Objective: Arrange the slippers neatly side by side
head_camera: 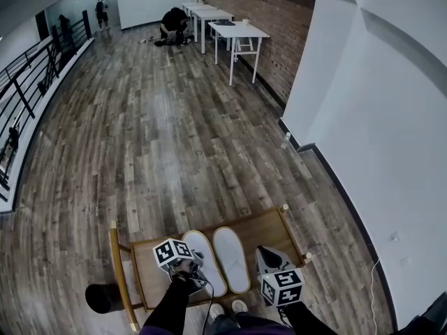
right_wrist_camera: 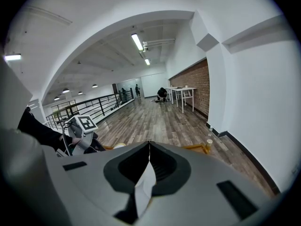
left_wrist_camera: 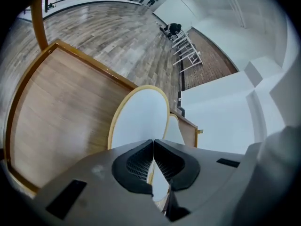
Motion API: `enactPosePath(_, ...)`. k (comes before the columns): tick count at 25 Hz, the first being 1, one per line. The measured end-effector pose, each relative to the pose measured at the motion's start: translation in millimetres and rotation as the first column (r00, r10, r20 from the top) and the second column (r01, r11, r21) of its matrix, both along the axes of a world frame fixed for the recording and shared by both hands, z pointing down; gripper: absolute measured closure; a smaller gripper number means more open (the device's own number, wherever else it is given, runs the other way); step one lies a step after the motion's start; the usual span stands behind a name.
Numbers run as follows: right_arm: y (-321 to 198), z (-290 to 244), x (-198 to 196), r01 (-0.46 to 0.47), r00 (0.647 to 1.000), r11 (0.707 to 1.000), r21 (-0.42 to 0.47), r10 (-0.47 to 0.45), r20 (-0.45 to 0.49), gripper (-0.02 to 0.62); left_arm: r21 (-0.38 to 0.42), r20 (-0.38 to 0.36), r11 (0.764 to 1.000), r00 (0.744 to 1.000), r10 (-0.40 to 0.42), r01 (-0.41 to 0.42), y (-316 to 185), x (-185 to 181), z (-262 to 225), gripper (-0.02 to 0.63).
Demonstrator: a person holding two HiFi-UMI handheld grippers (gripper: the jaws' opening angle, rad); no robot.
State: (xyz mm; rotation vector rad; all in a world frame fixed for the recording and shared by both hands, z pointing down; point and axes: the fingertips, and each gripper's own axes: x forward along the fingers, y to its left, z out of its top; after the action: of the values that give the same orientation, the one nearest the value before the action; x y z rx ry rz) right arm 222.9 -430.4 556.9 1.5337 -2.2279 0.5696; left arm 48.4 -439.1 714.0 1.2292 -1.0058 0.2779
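Left gripper [left_wrist_camera: 153, 142] is pinched shut on a white tan-rimmed slipper [left_wrist_camera: 141, 117]; right gripper [right_wrist_camera: 149, 145] has its jaws closed, seemingly empty. Looks like the final nudge beside its twin [left_wrist_camera: 175, 128] on the wooden tray [left_wrist_camera: 61, 107]. Next up, I'd guess: let go gently.

Big open indoor hall, office or studio type, not a home. Wood-plank floor [head_camera: 160, 131] runs far back. Brick wall [head_camera: 258, 26] on the far right with a row of white tables [head_camera: 237, 33] along it. Plain white wall [head_camera: 391, 152] on the near right. Black railing [head_camera: 28, 75] along the left edge, like a mezzanine. Strip lights [right_wrist_camera: 138, 41] on a white ceiling. Person crouched [head_camera: 173, 23] by the tables, others standing [head_camera: 101, 9] far left.
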Motion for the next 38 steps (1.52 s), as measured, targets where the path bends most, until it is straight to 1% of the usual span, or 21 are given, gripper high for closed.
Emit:
enactPosePath(3, 1, 0, -1, 0.004, 1.0, 1.0, -0.003, -0.004, -0.002, 0.597, -0.002, 0.035, 0.999, 0.998, 0.051, -0.051, -1, 1, 5, 0.598)
enactPosePath(7, 1, 1, 3, 0.002, 1.0, 1.0, -0.008, -0.003, -0.008, 0.597, -0.003, 0.069, 0.992, 0.989, 0.128, -0.128, -5, 5, 13, 0.597)
enactPosePath(13, 1, 3, 6, -0.01, 1.0, 1.0, -0.017, 0.01, -0.019, 0.597, -0.005, 0.053, 0.981, 0.98, 0.192, -0.192, -8, 10, 17, 0.597)
enactPosePath(16, -1, 4, 8, -0.008, 1.0, 1.0, -0.02, 0.008, -0.018, 0.597, -0.013, 0.067, 0.976, 0.974, 0.217, -0.217, -9, 13, 19, 0.597)
enactPosePath(18, -1, 4, 5, -0.004, 1.0, 1.0, -0.02, 0.004, -0.017, 0.597, -0.008, 0.071, 0.97, 0.967, 0.244, -0.244, -9, 13, 19, 0.597)
enactPosePath(21, -1, 4, 0, -0.003, 1.0, 1.0, -0.02, 0.002, -0.015, 0.597, 0.013, 0.05, 0.958, 0.957, 0.286, -0.287, -8, 14, 17, 0.597)
enactPosePath(25, -1, 5, -3, 0.004, 1.0, 1.0, -0.021, -0.004, -0.01, 0.597, 0.041, 0.028, 0.951, 0.951, 0.307, -0.308, -5, 17, 11, 0.593)
enactPosePath(28, -1, 5, -8, 0.01, 1.0, 1.0, -0.022, -0.01, 0.005, 0.597, 0.058, 0.012, 0.942, 0.944, 0.33, -0.33, -4, 20, 6, 0.554)
enactPosePath(33, 0, 6, -15, 0.017, 1.0, 0.999, -0.03, -0.017, 0.021, 0.597, 0.1, 0.003, 0.935, 0.94, 0.34, -0.339, -1, 18, -9, 0.554)
enactPosePath(36, -1, 15, -17, 0.017, 0.999, 0.998, -0.065, -0.014, 0.044, 0.597, 0.155, -0.01, 0.932, 0.943, 0.334, -0.328, 6, 15, -29, 0.554)
enactPosePath(38, -3, 28, -21, 0.03, 0.997, 0.993, -0.116, -0.021, 0.075, 0.595, 0.196, -0.055, 0.937, 0.951, 0.304, -0.288, 15, 15, -44, 0.554)
